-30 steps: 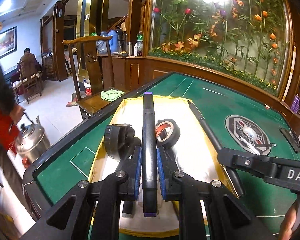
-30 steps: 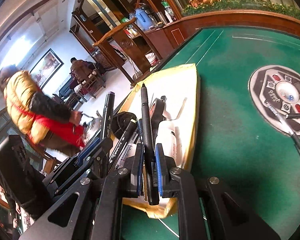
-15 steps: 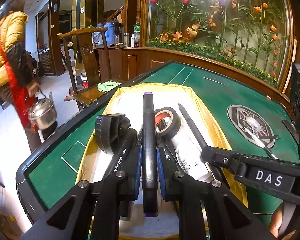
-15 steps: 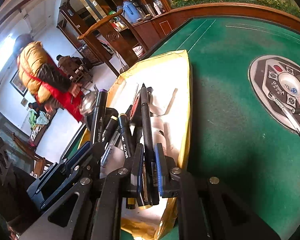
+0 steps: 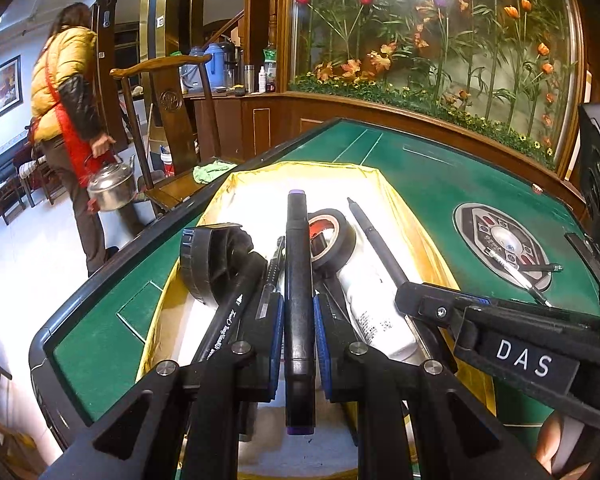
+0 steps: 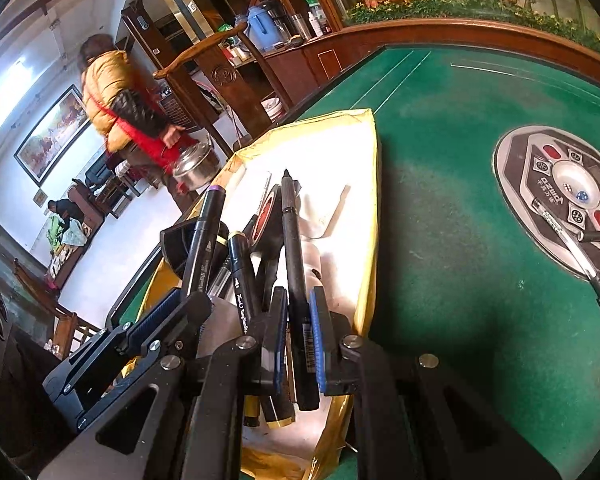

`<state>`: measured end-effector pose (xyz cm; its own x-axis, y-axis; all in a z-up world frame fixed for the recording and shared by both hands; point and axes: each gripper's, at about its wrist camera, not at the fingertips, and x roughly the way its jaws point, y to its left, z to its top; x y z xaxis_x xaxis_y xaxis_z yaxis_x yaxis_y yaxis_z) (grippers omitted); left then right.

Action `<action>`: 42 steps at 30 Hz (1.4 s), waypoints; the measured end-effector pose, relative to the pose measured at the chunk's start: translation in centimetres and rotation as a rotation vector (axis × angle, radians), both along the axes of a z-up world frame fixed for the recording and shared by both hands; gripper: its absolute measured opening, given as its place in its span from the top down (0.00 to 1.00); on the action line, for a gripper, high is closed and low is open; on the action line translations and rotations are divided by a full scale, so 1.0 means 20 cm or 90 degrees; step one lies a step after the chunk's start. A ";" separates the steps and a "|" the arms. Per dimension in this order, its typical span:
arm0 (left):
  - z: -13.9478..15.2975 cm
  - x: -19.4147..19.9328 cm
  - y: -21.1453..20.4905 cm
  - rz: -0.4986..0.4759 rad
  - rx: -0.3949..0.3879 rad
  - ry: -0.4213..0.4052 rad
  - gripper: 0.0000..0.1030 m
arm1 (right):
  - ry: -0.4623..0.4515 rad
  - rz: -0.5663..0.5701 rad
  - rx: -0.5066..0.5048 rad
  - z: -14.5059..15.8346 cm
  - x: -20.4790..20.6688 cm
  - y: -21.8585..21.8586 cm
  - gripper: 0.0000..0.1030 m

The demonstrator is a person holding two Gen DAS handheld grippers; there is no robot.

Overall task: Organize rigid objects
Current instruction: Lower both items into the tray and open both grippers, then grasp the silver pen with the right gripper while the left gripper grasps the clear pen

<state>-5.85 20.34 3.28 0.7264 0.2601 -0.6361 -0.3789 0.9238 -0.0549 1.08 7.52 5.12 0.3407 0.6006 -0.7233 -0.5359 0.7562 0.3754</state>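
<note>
My left gripper (image 5: pixel 298 322) is shut on a black marker with purple ends (image 5: pixel 298 280), held low over the yellow-rimmed white tray (image 5: pixel 236 178). My right gripper (image 6: pixel 298 320) is shut on a thin black pen (image 6: pixel 294 248), over the same tray (image 6: pixel 374 184), just right of the left gripper (image 6: pixel 168 312). In the tray lie a black tape roll (image 5: pixel 332 236), a black round holder (image 5: pixel 208 260), a white tube (image 5: pixel 376 308) and another black marker (image 5: pixel 232 312). The right gripper with its pen (image 5: pixel 376 240) shows in the left wrist view.
The tray sits on a green felt table (image 6: pixel 460 240) with a central dice panel (image 6: pixel 564 192); two pens (image 6: pixel 580 244) lie across it. A wooden chair (image 5: pixel 168 120) stands at the table's left edge. A person in a yellow jacket (image 5: pixel 68 92) carries a kettle beyond it.
Both grippers have come lower over the tray with marker and pen still held. The person with the kettle has walked farther from the table.
</note>
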 end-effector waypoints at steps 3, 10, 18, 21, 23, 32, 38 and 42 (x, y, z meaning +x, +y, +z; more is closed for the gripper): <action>0.00 0.00 0.00 0.001 -0.001 0.000 0.85 | -0.004 0.000 -0.001 0.00 0.00 0.00 0.89; 0.00 0.00 0.00 0.004 0.001 0.003 0.85 | -0.012 0.000 -0.001 0.00 -0.01 0.00 0.89; -0.01 0.01 0.01 0.010 0.000 0.004 0.85 | -0.008 0.002 0.006 0.00 -0.01 0.00 0.89; -0.01 0.01 0.01 0.012 -0.002 0.004 0.85 | -0.008 0.002 0.006 0.00 -0.01 0.00 0.89; -0.01 0.01 0.01 0.013 -0.002 0.004 0.85 | -0.008 0.003 0.007 0.00 -0.01 -0.01 0.89; 0.00 -0.03 0.03 0.027 -0.011 -0.014 0.43 | -0.015 0.008 0.024 0.02 -0.02 -0.03 0.88; 0.02 -0.05 0.00 0.020 -0.001 -0.021 0.39 | -0.027 0.003 0.051 0.08 -0.03 -0.12 0.88; 0.05 -0.07 -0.03 0.012 -0.008 -0.029 0.38 | -0.030 -0.018 0.072 0.14 0.01 -0.28 0.88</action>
